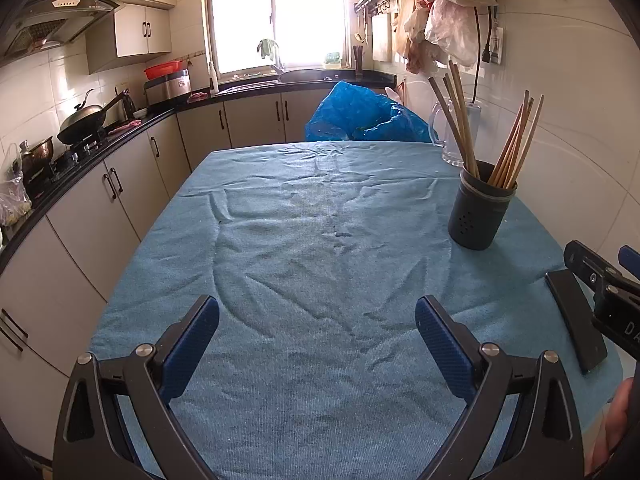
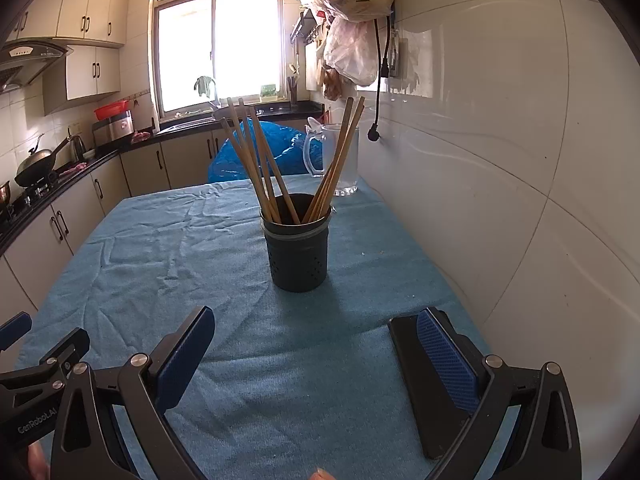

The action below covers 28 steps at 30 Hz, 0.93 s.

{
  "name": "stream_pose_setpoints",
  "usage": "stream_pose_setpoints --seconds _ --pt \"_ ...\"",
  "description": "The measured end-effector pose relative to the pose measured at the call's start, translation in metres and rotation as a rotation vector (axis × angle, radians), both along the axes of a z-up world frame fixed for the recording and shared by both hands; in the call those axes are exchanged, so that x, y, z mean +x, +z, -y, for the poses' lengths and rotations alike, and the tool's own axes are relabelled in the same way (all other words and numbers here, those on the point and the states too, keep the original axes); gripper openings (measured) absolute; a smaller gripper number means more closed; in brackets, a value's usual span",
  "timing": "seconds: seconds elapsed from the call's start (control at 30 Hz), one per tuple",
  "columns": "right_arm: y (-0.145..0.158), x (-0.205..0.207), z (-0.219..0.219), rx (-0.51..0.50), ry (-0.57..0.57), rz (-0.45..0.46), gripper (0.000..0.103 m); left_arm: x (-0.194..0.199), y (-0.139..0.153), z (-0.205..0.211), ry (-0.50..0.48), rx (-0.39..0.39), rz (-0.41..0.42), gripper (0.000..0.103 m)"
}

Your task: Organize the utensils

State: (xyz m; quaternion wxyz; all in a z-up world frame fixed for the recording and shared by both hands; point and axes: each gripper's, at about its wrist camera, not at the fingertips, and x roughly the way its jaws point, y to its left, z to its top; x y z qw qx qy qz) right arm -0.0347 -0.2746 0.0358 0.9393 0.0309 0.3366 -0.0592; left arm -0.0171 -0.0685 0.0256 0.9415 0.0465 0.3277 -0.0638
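A dark holder (image 2: 298, 252) full of chopsticks (image 2: 256, 164) stands on the blue-clothed desk (image 1: 312, 240). Left gripper (image 1: 316, 324) and right gripper (image 2: 316, 340) hover wide apart, empty. No loose utensils visible; sorting looks done or unstarted.

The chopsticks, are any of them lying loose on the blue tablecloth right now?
No, every chopstick in view stands inside the dark perforated holder, and the blue tablecloth around it shows none lying on it.
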Motion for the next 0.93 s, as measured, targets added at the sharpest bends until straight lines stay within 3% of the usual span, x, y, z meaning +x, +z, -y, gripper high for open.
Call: stream_pose_setpoints --seconds 0.73,0.93 --pt "-0.004 0.0 -0.004 -0.002 0.006 -0.015 0.103 -0.003 0.0 -0.003 0.014 -0.005 -0.003 0.098" --pt "-0.012 0.012 0.0 0.011 0.004 -0.043 0.103 0.003 -0.002 -0.019 0.07 -0.019 0.017 0.098"
